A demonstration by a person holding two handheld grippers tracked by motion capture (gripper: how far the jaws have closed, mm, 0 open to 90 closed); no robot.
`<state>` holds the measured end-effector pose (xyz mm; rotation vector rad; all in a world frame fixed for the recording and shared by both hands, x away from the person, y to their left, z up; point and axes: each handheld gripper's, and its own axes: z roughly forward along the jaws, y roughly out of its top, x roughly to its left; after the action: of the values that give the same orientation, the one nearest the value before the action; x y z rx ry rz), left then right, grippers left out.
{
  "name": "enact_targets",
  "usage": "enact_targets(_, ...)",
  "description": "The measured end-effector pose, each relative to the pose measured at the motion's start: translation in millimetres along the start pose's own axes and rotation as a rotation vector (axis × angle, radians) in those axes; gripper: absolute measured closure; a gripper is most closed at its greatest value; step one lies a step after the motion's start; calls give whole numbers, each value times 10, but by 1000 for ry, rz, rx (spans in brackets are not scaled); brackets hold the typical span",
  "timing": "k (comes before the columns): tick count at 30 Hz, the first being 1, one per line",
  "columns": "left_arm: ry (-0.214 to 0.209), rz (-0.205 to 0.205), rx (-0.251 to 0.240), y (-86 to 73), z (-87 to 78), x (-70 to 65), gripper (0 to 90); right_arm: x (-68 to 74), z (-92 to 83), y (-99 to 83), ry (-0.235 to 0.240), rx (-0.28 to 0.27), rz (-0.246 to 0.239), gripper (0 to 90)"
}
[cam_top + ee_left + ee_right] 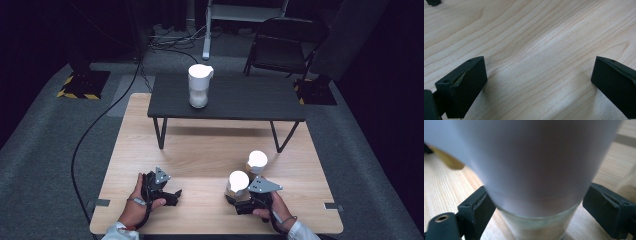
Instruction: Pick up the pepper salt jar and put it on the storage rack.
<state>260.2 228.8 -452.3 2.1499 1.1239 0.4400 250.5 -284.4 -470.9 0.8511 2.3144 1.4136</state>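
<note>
Right gripper view puts the near glass cup with a white paper sleeve between the black jaws, left pad touching, right pad just shy: grip nearly made, lift yet to come. Right gripper lies low and level on the pale wooden table; left gripper rests spread, empty.

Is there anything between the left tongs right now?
No, the left tongs stand wide open over bare wooden table.
</note>
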Motion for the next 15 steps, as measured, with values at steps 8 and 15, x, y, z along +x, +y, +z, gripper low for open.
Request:
enact_targets(8, 0, 0, 0, 0, 0, 0, 0, 8, -4, -16, 12, -21, 13, 273)
enact_targets(15, 1, 1, 0, 0, 0, 0, 0, 69, -40, -7, -10, -32, -19, 289)
